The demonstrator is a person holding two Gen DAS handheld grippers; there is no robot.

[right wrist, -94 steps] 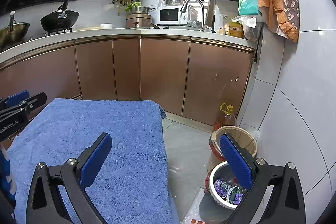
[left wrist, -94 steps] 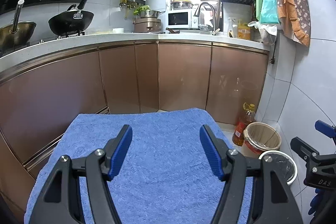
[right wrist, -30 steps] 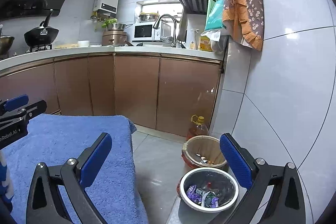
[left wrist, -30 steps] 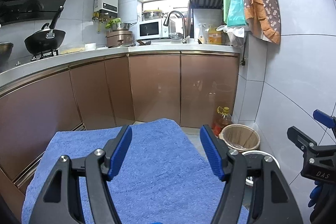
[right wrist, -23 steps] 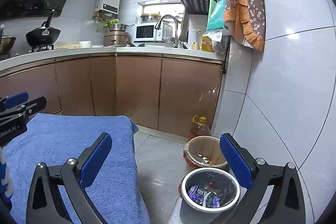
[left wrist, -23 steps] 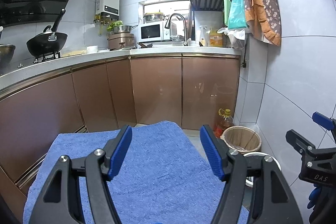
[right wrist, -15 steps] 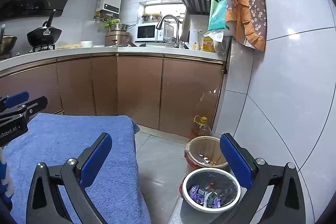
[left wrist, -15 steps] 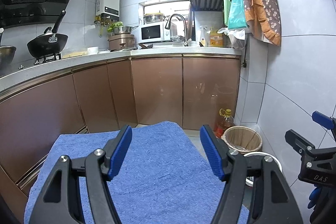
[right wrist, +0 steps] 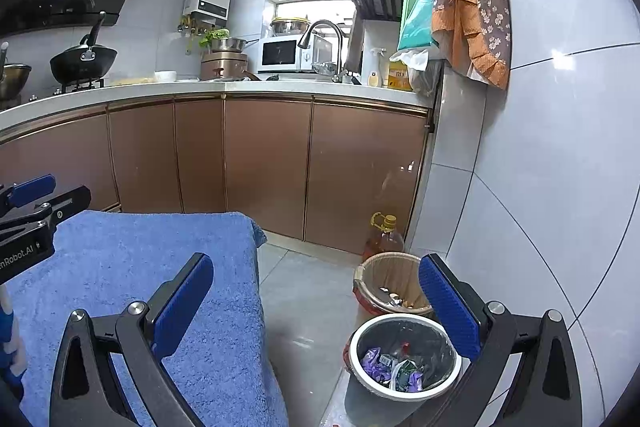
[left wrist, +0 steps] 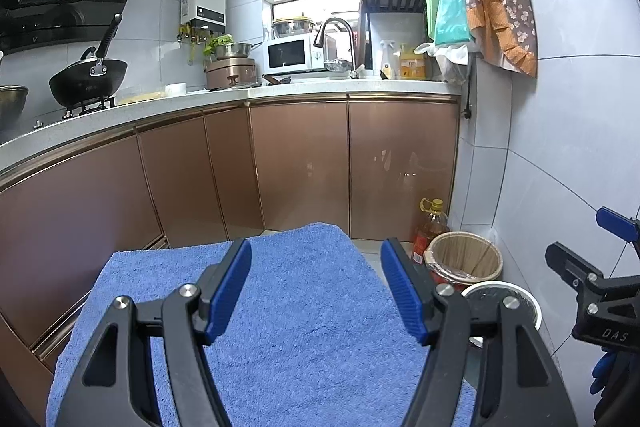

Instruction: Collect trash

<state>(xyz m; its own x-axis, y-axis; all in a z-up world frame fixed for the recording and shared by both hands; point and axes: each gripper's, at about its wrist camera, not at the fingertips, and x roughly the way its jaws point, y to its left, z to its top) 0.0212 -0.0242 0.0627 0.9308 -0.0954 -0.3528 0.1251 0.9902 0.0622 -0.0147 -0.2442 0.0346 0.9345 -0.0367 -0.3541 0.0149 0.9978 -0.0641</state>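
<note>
My left gripper (left wrist: pixel 316 285) stands with its jaws spread wide and nothing between them, held above the blue towel (left wrist: pixel 288 307) that covers the table. My right gripper (right wrist: pixel 316 311) is likewise spread wide and carries nothing; its left finger hangs over the towel's right edge and its right finger over the floor (right wrist: pixel 308 299) beside the bins.

The trash (right wrist: pixel 394 367) lies in the white-rimmed bin (right wrist: pixel 362 379) on the floor: crumpled wrappers, purple, green and white, at the bottom of its dark liner. This bin stands to the right of the table, near the tiled wall. From the left wrist view only part of its rim (left wrist: pixel 486 287) shows behind my left gripper's right finger.

Just behind it stands a second bin, the woven basket (right wrist: pixel 386 267) with a tan liner and a red band at its base; a few small scraps lie inside. A cooking oil bottle (right wrist: pixel 384 235) stands behind the basket, against the brown cabinet doors (right wrist: pixel 268 167).

The towel surface within view bears no objects; I cannot judge the part hidden under the grippers.

On the worktop along the far wall: a wok (left wrist: pixel 86 81) on the hob, a white microwave (left wrist: pixel 294 55), and a tap (left wrist: pixel 338 39).
</note>
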